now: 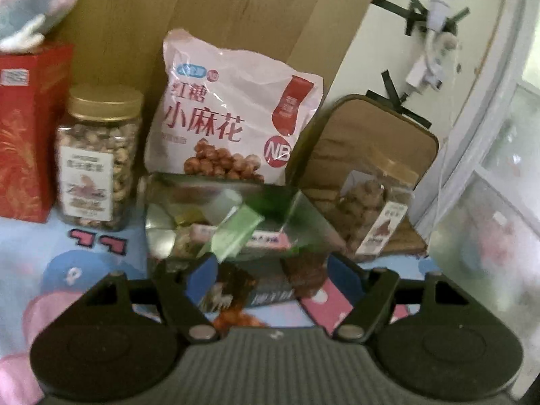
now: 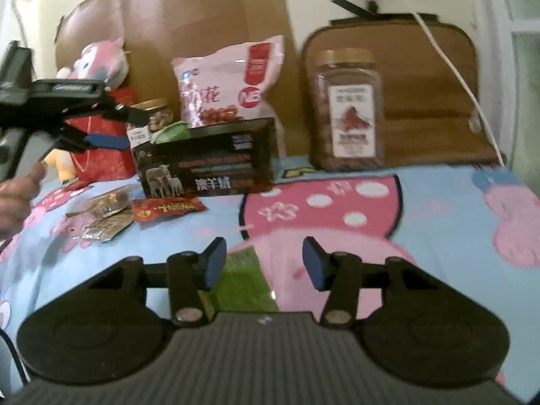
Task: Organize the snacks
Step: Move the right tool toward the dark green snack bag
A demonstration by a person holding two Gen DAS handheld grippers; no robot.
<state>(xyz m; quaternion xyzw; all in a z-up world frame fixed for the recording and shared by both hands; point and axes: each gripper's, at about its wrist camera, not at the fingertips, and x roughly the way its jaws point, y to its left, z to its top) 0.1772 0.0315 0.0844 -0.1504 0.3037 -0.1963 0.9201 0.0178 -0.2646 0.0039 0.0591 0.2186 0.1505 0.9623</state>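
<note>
A black open box lined with silver holds several small snack packets, a green packet on top. My left gripper is open just above its near edge, empty. The right wrist view shows that box side-on, with the left gripper above its left end. Loose packets, one red packet and brown ones, lie on the cloth beside it. My right gripper is open, low over the cloth, with a green packet lying under its left finger.
A pink snack bag leans on cardboard behind the box. One nut jar stands left by a red box; another jar stands right against a brown case. A plush toy sits at the back left. A white cable hangs at the right.
</note>
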